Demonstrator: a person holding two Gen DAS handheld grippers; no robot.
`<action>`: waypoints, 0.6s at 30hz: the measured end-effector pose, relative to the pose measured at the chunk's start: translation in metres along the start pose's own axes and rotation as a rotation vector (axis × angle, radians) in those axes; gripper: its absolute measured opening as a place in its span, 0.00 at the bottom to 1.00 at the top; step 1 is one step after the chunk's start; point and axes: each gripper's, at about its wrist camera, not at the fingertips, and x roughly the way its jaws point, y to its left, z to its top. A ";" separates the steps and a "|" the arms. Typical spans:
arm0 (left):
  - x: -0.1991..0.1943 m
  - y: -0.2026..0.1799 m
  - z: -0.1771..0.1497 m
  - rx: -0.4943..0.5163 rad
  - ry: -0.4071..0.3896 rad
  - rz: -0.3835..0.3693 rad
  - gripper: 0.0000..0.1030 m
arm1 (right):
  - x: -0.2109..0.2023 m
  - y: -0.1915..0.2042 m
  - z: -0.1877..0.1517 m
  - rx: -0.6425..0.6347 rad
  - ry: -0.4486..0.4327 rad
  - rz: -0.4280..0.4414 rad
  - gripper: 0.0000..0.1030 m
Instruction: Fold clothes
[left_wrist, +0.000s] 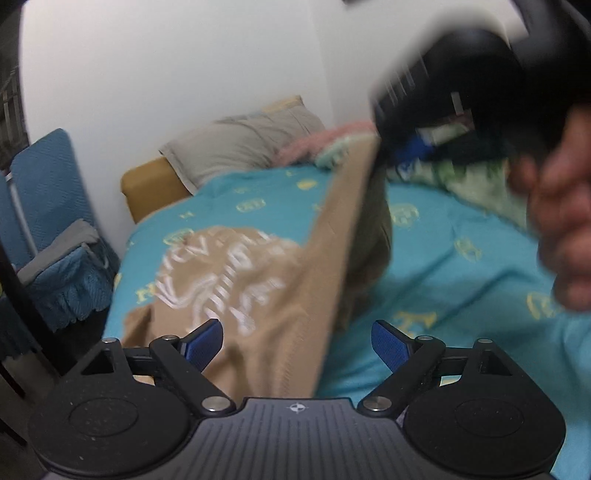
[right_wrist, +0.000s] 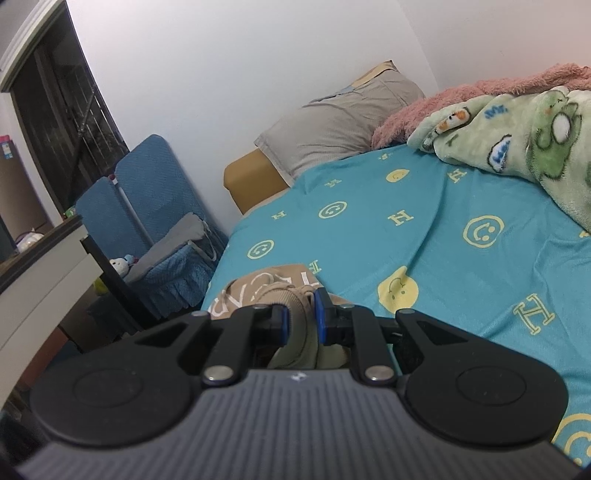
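Right wrist: right claw (right_wrist: 301, 319) pinches tan garment (right_wrist: 295, 314); left claw (left_wrist: 297, 345) spread.

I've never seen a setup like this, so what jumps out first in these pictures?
The bright teal bedsheet with yellow smiley faces fills both views. A tan sweatshirt with white lettering hangs lifted above it, pinched at one edge by the right gripper, while the left gripper gapes open near its lower part. A green cartoon blanket lies bunched beside the pillow.

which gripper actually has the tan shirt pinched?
The right gripper: its jaws are shut on a fold of the tan shirt. The left gripper is wide open, gripping nothing.
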 end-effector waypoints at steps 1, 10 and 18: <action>0.007 -0.009 -0.004 0.041 0.000 0.068 0.87 | -0.001 0.001 0.000 -0.002 -0.004 0.003 0.17; -0.012 0.053 -0.001 -0.296 -0.093 0.454 0.86 | -0.003 -0.011 0.002 0.033 -0.051 -0.041 0.17; -0.010 0.076 -0.007 -0.343 0.096 0.556 0.87 | -0.007 -0.008 0.001 -0.049 -0.135 -0.154 0.22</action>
